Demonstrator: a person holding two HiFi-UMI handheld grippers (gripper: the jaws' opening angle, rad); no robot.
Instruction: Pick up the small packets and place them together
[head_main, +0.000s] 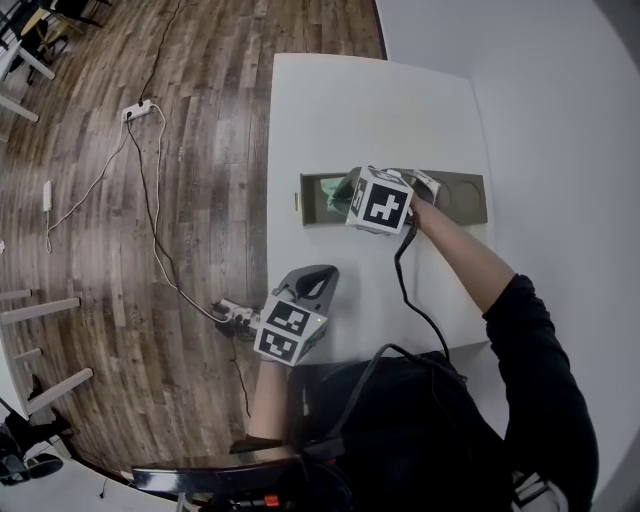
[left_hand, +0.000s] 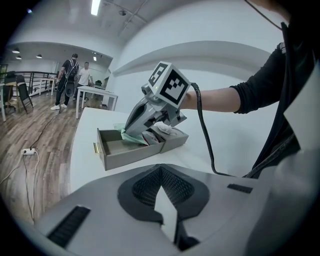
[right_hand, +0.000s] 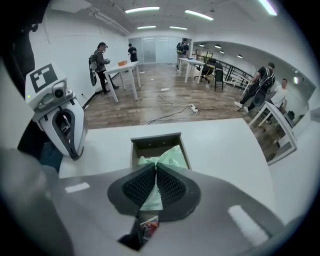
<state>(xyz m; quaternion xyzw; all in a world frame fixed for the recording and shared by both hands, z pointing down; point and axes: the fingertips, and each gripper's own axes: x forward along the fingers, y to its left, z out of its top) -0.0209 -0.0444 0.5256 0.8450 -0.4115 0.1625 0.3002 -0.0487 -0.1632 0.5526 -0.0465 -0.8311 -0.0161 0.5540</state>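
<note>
A grey box (head_main: 466, 196) with its drawer (head_main: 308, 203) pulled out lies on the white table (head_main: 330, 110). My right gripper (right_hand: 155, 172) reaches down into the drawer (right_hand: 155, 141) and is shut on a light green packet (right_hand: 163, 159), whose top sticks out past the pads. The head view shows that green packet (head_main: 330, 196) just left of the marker cube. A small packet with red print (right_hand: 148, 226) shows low between the jaws. My left gripper (left_hand: 162, 186) hovers near the table's left edge, shut and empty, pointing at the drawer (left_hand: 120, 156).
More packets, white and red, lie in the box beside the right gripper (left_hand: 164, 129). A power strip (head_main: 138, 110) and cables run over the wooden floor left of the table. Several people and tables stand far off in the room.
</note>
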